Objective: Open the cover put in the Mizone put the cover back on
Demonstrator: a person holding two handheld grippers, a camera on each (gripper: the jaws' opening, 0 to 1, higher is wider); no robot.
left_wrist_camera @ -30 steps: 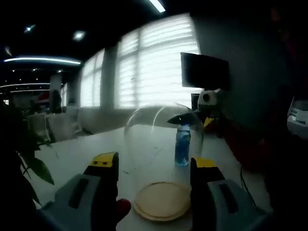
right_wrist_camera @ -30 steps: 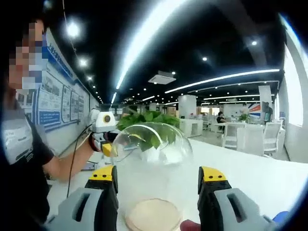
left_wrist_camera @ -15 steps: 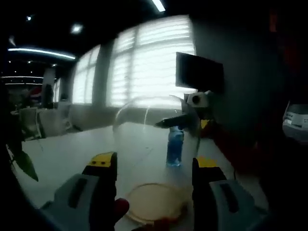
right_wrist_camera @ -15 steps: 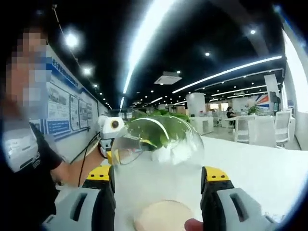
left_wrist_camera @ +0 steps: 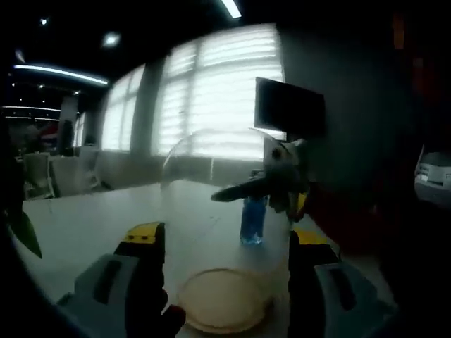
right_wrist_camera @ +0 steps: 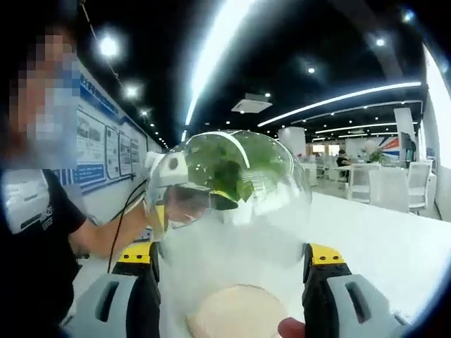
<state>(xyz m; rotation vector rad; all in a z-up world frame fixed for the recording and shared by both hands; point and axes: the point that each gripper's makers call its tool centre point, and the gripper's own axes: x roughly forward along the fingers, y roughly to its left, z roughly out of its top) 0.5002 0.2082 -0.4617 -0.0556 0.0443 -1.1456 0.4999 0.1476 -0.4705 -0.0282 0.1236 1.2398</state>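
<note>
Now glass cover [right_wrist_camera: 232, 190] nearer, both tools flanking

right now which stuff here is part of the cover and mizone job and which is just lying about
Part of the job:
glass dome cover
round wooden base under the dome
blue Mizone bottle standing on the white table
left gripper and right gripper, one each side of the dome

Just lying about:
dark monitor
leafy plant
chairs

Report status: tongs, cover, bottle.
Both tongs open, flanking clear glass dome cover on round wooden base. Blue Mizone bottle outside, behind dome.
</note>
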